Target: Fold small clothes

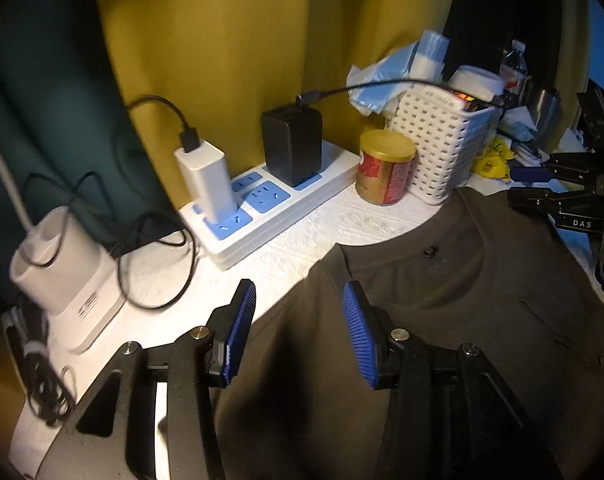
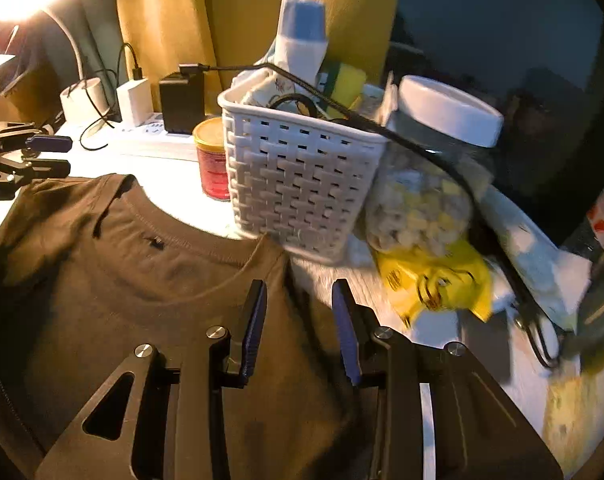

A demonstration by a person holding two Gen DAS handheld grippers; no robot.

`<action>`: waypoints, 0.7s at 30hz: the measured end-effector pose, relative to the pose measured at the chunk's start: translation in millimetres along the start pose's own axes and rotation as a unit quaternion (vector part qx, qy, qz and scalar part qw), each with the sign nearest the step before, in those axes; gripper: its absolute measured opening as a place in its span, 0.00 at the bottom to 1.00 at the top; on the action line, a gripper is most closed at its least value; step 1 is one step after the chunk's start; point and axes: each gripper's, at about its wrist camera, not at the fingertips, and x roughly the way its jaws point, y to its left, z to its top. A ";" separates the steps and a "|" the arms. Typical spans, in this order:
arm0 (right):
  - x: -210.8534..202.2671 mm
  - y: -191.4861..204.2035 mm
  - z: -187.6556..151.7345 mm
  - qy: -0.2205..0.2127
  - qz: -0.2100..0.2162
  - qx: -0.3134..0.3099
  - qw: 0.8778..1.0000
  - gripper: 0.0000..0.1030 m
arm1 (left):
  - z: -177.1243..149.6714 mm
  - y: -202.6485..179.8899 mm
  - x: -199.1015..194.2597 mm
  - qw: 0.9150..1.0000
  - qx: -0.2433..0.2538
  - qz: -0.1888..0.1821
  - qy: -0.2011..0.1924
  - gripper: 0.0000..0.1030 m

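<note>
Lying flat on a white counter (image 1: 302, 236), a dark olive T-shirt (image 1: 481, 320) spreads with its round neckline (image 2: 190, 248) toward the far side, where clutter stands, and its body running back toward the cameras; the long axis goes from far to near. A small black tag (image 1: 430, 251) sits just inside the collar. The left gripper (image 1: 300, 332) hovers over the shirt's left shoulder, its blue-padded jaws standing partly apart with nothing between them but the cloth lying below. The right gripper (image 2: 298, 332) hangs over the right shoulder edge, its jaws likewise partly apart and holding nothing; the pads press on no fabric. Far beyond the collar, a white woven basket (image 2: 298, 184) stuffed with odds and ends stands touching the shirt's far right edge, with a red-and-gold can (image 1: 385, 168) just to its left. A clear jar with a white lid (image 2: 433, 168) stands to the right of the basket, above a yellow packet (image 2: 437, 284). To the far left, a white power strip with blue sockets (image 1: 270, 208) carries a white charger (image 1: 206, 176) and a black adapter (image 1: 292, 144), cables trailing across the counter. Yellow curtains (image 1: 230, 40) hang behind.
</note>
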 end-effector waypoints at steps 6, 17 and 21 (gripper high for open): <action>-37.9 0.3 -20.8 -0.004 -0.007 0.009 1.000 0.35 | -11.9 -10.4 -28.4 1.000 -0.008 -0.006 -0.018 0.45; -110.1 21.5 -62.5 -0.023 -0.017 0.017 0.999 0.58 | -49.7 -30.8 -90.8 0.998 -0.032 -0.017 -0.058 0.74; -131.4 29.6 -80.3 -0.028 -0.017 0.022 0.999 0.58 | -66.1 -38.6 -110.4 0.997 -0.037 -0.020 -0.067 0.74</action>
